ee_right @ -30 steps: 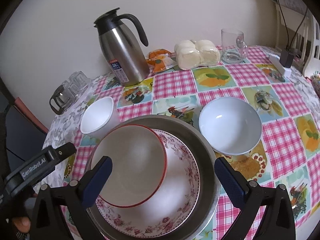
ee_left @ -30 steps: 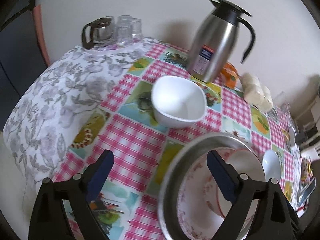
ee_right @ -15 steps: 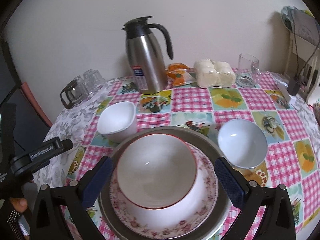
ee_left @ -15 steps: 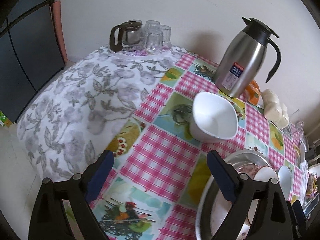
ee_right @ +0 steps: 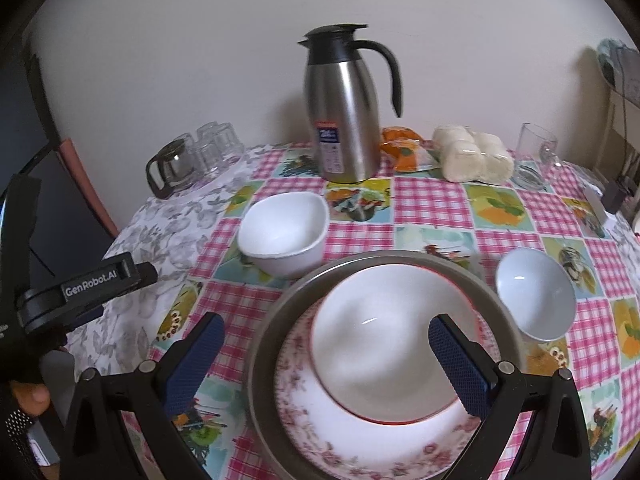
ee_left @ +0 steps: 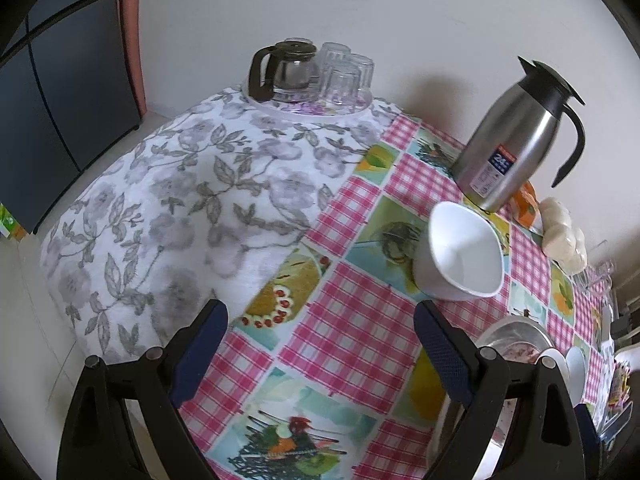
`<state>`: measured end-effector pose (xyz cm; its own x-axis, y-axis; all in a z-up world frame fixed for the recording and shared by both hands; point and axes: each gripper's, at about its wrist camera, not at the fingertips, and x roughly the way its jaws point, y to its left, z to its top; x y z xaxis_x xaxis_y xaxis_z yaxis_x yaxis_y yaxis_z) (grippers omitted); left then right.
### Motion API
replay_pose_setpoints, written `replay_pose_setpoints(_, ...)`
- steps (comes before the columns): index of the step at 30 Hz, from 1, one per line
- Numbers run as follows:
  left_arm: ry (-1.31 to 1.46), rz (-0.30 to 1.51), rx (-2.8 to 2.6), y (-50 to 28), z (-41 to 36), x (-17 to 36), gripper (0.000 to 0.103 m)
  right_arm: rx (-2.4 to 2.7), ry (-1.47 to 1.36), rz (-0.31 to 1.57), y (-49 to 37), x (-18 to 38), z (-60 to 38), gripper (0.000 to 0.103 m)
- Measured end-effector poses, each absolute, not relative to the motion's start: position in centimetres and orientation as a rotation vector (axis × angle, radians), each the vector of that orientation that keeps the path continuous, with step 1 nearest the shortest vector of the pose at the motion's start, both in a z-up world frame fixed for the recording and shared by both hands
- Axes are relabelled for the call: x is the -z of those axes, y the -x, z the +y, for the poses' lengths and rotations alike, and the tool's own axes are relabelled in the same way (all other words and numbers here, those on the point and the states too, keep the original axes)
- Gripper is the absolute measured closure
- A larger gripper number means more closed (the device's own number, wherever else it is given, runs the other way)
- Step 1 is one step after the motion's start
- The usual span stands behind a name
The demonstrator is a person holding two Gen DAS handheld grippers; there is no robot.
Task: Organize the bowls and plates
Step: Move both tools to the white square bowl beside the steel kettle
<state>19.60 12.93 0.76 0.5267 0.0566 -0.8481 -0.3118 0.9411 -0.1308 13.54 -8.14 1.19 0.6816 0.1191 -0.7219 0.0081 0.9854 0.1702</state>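
Note:
A steel tray (ee_right: pixel 264 336) holds a floral plate (ee_right: pixel 320 436) with a red-rimmed white bowl (ee_right: pixel 384 344) on it. A white squarish bowl (ee_right: pixel 284 236) sits to the tray's far left; it also shows in the left wrist view (ee_left: pixel 460 258). A small pale blue bowl (ee_right: pixel 534 296) sits to the tray's right. My right gripper (ee_right: pixel 326 354) is open and empty, above the tray's near side. My left gripper (ee_left: pixel 320 338) is open and empty over the tablecloth, left of the tray (ee_left: pixel 496 328).
A steel thermos jug (ee_right: pixel 344 112) stands behind the bowls. A glass coffee pot (ee_right: pixel 170 166) and upturned glasses (ee_right: pixel 214 144) are at the back left. Wrapped buns (ee_right: pixel 472 156), an orange packet (ee_right: pixel 400 148) and a glass mug (ee_right: pixel 538 146) are at the back right.
Both grippers have pulled back and away from the tray. The left one has swung left, so the tray now sits at its far right. Nothing on the table has moved.

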Motion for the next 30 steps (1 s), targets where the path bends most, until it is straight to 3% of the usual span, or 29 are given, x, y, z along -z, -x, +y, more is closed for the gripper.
replay_pose_setpoints(30,0.429,0.997,-0.17,-21.9,16.5,3.6,0.008,-0.086,-0.034,0.919,-17.9,1.6,-2.9,0.0)
